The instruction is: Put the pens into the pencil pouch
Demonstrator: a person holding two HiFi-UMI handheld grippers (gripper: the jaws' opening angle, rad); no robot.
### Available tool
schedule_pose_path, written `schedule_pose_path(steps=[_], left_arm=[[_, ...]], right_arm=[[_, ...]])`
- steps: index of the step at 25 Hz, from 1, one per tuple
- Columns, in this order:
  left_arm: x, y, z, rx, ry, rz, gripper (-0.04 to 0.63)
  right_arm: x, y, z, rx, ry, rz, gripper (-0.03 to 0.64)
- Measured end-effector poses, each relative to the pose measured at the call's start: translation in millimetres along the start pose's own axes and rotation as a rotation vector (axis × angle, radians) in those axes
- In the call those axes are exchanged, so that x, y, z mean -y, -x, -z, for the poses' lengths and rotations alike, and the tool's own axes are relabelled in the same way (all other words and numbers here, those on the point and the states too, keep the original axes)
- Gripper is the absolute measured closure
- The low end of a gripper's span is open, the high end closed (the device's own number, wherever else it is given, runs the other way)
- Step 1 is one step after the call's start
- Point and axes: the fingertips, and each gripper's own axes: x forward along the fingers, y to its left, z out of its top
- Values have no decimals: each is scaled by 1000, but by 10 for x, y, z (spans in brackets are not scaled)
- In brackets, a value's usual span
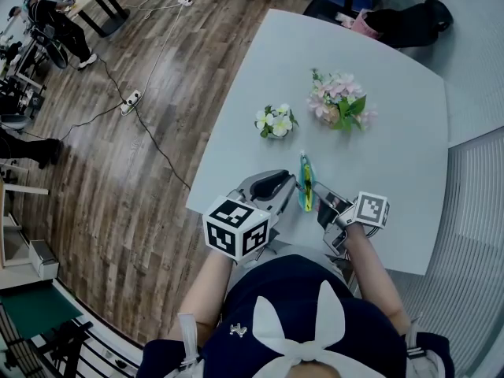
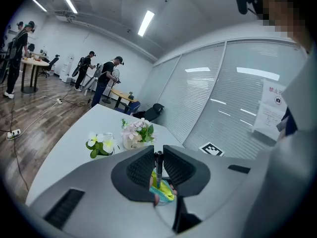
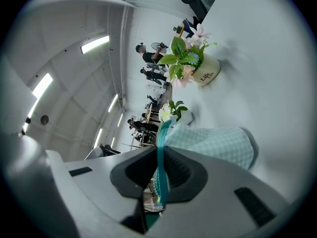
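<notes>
Gingham fabric forms the pouch (image 3: 218, 145); pen (image 2: 158, 165) slim, black.

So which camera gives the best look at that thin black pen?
The left gripper view: the thin black pen is clamped in the left gripper, its tip at the green checked fabric pouch. In the head view I can't make it out; the right gripper view shows only the right gripper pinching the pouch's edge.

Pencil pouch (image 3: 218, 145): mint-green gingham check, teal zip edge, yellow-green inside. Pen (image 2: 158, 165): black. Desk (image 1: 394, 148): pale grey. Flowers (image 1: 339, 101): pink, green leaves; smaller flowers (image 1: 274, 121): white and yellow. Floor (image 1: 118, 172): brown wood planks.
</notes>
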Motion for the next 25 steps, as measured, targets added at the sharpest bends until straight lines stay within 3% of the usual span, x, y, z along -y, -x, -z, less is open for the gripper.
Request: schedule_pose_path(steps=[11, 25], left_arm=[[54, -220, 315, -97, -45, 0, 525], [21, -493, 800, -268, -214, -47, 525]], right_arm=[[19, -23, 11, -2, -40, -9, 569], [14, -50, 3, -10, -51, -14, 569]])
